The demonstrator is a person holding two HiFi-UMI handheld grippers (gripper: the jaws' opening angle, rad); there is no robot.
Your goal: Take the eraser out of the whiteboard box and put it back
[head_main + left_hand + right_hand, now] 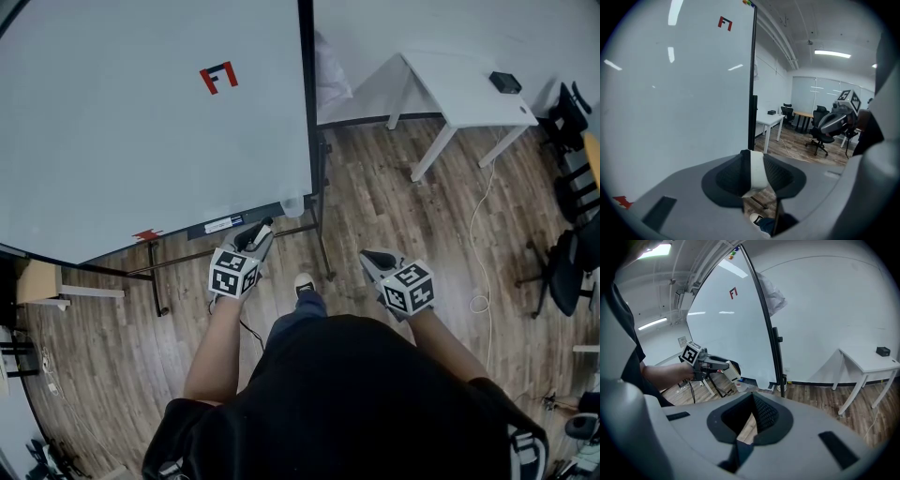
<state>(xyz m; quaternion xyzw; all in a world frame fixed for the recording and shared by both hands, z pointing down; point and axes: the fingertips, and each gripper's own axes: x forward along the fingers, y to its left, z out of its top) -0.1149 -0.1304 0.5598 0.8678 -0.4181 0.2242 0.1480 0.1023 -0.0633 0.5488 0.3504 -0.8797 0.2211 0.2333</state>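
Observation:
A large whiteboard [141, 122] on a stand fills the left of the head view. A small translucent box [292, 204] hangs at its lower right corner, also seen as the box [740, 386] in the right gripper view. My left gripper [258, 236] is held just below and left of that box, shut on the eraser [758, 171], a white block with a dark back. The right gripper view shows the eraser [732, 371] clear of the box. My right gripper [373, 260] hangs over the wood floor to the right, its jaws together with nothing between them [753, 397].
The whiteboard's dark stand post and legs [323, 244] run down between the two grippers. A white table [469, 89] with a small black object [504, 82] stands at the back right. Office chairs [562, 262] line the right edge, and a white cable [480, 225] trails over the floor.

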